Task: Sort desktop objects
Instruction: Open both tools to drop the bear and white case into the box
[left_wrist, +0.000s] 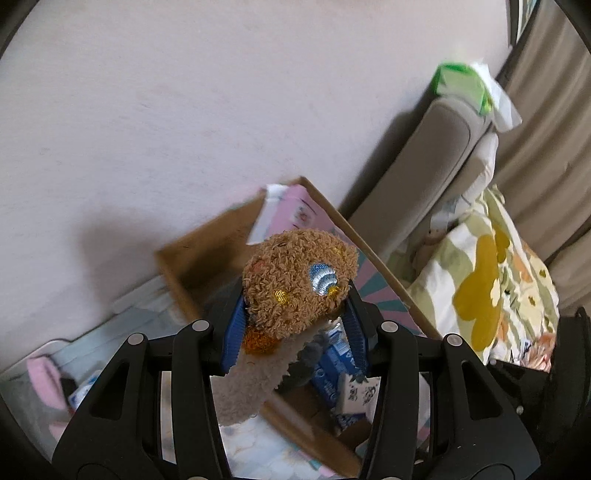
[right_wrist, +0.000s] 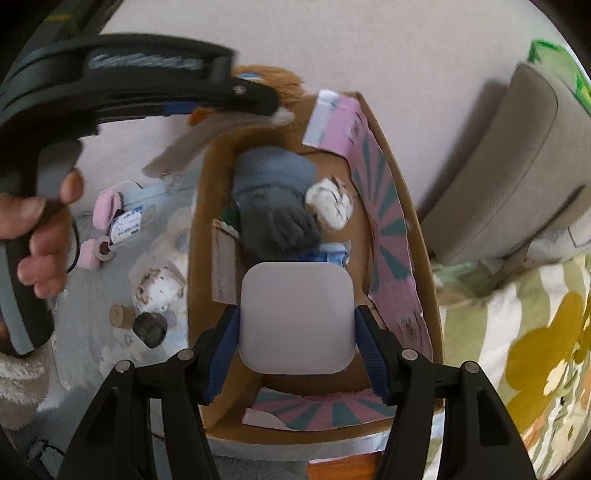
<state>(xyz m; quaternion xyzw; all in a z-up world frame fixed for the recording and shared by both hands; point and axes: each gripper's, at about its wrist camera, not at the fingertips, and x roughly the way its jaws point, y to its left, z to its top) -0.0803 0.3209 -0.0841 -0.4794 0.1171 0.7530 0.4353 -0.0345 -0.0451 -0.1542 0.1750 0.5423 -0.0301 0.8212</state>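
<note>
Left gripper: we see its blue pads pinching a brown plush toy at the sides; a cream plush strip hangs below, between the fingers.
Plush toy: curly brown pile with a blue embroidered patch and yellow dots — held in the air above the near corner of the cardboard box.
Right gripper: we find it clamped on a white rounded-square object, one pad against each side, held over the open box.
Cardboard box: open top, pink and teal striped flaps folded out — inside we make out a grey fluffy item, a white patterned plush and something blue beneath.
Person's hand: wrapped around the left gripper's handle, at the left of the right wrist view.
Beside the box: on a pale mat we see a second patterned plush, a cork-coloured cylinder, a dark cylinder and pink items.
Surroundings: a beige chair and floral fabric to the right.
</note>
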